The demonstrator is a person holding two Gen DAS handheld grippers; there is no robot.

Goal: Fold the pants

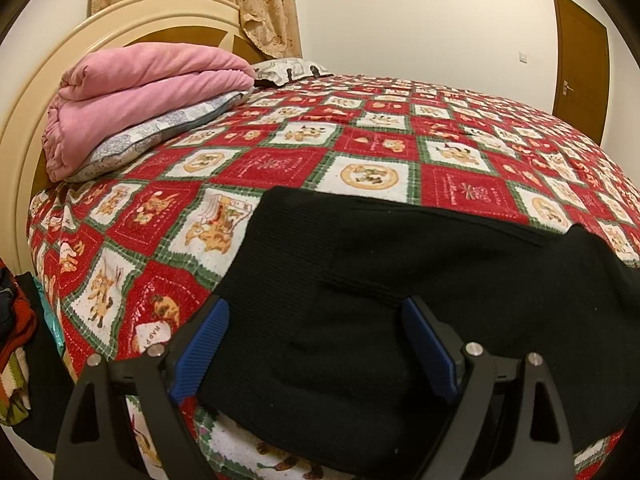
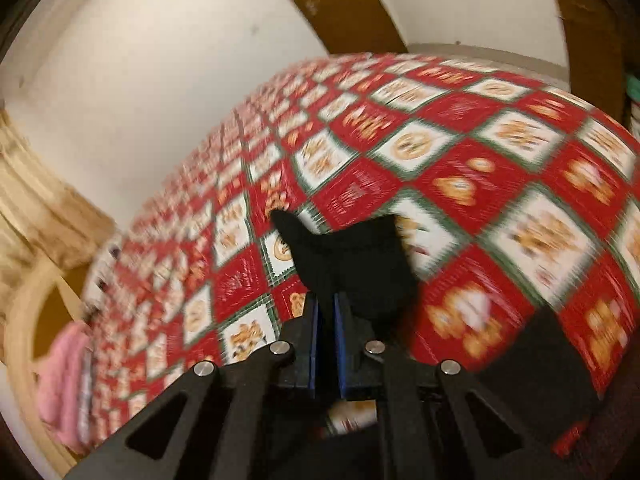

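Bed (image 1: 280,160), patchwork quilt: we find black knit pants (image 1: 400,280) at its near edge, soft, limp. Left gripper (image 1: 316,344) fingers spread; right gripper (image 2: 326,320) pinching a corner; hems grip best.

Free room and obstacles. Open bedspread (image 1: 380,128) lies from twelve to three o'clock of the black pants (image 1: 400,280), bare of anything. At ten o'clock the folded pink blanket (image 1: 140,96) stacked on a pillow (image 1: 160,132) blocks passage, with the headboard (image 1: 120,28) close behind
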